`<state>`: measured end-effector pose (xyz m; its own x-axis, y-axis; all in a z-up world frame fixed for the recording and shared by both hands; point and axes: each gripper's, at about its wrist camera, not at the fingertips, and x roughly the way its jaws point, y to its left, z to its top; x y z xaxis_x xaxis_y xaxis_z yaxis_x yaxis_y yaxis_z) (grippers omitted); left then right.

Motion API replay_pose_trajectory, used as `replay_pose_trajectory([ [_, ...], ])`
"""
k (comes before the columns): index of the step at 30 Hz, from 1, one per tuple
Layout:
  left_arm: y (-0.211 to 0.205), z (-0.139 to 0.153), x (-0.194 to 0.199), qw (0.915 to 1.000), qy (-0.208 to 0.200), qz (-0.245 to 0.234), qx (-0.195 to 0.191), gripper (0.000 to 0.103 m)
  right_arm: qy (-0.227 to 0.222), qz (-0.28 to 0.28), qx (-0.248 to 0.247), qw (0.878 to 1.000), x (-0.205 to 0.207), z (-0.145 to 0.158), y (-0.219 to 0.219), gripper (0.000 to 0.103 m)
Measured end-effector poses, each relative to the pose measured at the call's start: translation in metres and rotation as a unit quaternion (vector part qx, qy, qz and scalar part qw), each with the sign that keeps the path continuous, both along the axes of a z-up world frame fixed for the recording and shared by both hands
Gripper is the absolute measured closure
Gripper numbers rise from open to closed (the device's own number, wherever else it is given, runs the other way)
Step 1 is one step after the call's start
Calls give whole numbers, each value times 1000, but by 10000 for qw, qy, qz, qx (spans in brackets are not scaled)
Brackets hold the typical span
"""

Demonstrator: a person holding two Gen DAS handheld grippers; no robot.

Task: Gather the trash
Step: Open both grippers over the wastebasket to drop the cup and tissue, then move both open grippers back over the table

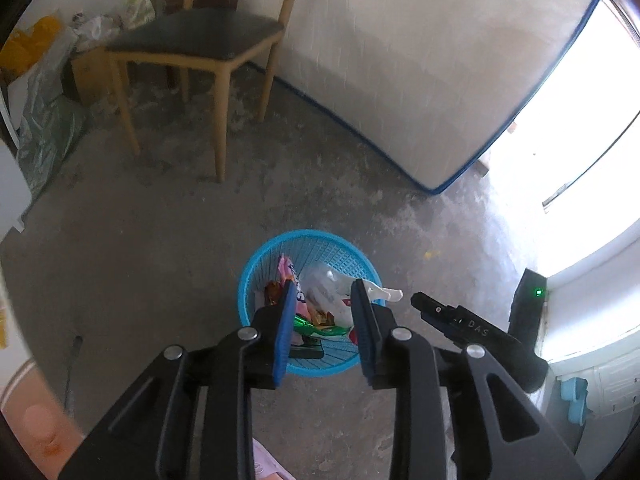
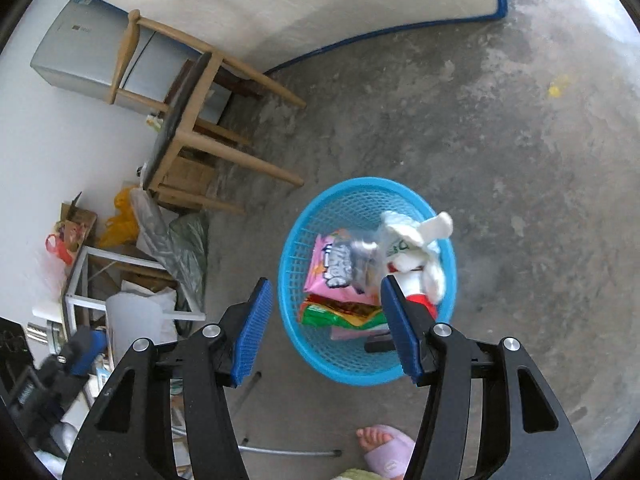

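Note:
A blue mesh basket [image 1: 256, 264] [image 2: 360, 182] stands on the concrete floor. It holds a pink wrapper [image 1: 290, 276] [image 2: 328, 264], a green wrapper [image 1: 320, 328] [image 2: 328, 316] and a white plastic bag [image 1: 332, 288] [image 2: 416, 240] that pokes over the rim. My left gripper [image 1: 323, 284] hangs open just above the basket, its blue pads apart and pressing on nothing. My right gripper [image 2: 325, 280] is open wider over the basket's near left rim, with nothing held. Its black body [image 1: 460, 320] shows beside the left one.
A wooden chair [image 1: 192, 40] [image 2: 192, 120] stands behind the basket, next to a white mattress with blue edging [image 1: 420, 80]. Bags and boxes [image 2: 132, 240] pile up by the wall. A foot in a purple slipper [image 2: 384, 444] is close by. A yellow scrap [image 2: 556, 88] lies on the floor.

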<state>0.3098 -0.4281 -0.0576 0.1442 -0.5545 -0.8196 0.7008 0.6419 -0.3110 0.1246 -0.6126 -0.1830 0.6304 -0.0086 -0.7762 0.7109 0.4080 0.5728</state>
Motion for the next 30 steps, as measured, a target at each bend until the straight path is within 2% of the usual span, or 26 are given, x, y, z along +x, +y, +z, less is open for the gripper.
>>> replay_pose_trajectory([
  [1,9,7,-2,10000,-31,11,-68,75,4,31,-76,10000,-4,6,3,48],
  [5,56,33,-14,9989,-300,3,-355,57,-41,266,-415,9988,-13,34,14,46],
  [8,99,42,-19,9972,-675,181,-259,55,-113,456,-592,9971,-13,54,20,43],
  [10,127,51,-23,9956,-835,252,-350,52,-179,705,-738,9946,-9,73,30,42],
  [14,202,80,-37,9866,-1354,565,-710,40,-301,1321,-1150,9841,11,114,59,38],
  [17,262,96,-44,9774,-1684,925,-884,36,-497,1894,-1479,9694,33,146,95,33],
  [20,321,100,-41,9693,-1818,1410,-870,35,-705,2619,-1848,9446,62,170,145,28],
  [23,383,95,-24,9610,-1660,2059,-806,35,-840,3326,-2131,9148,90,180,195,23],
  [25,418,91,-7,9548,-1402,2487,-833,35,-964,3900,-2256,8875,114,185,234,22],
  [27,445,85,10,9469,-1137,2902,-786,35,-1142,4453,-2167,8612,141,184,269,19],
  [30,481,74,39,9296,-913,3472,-831,35,-1201,5118,-2229,8210,186,178,319,17],
])
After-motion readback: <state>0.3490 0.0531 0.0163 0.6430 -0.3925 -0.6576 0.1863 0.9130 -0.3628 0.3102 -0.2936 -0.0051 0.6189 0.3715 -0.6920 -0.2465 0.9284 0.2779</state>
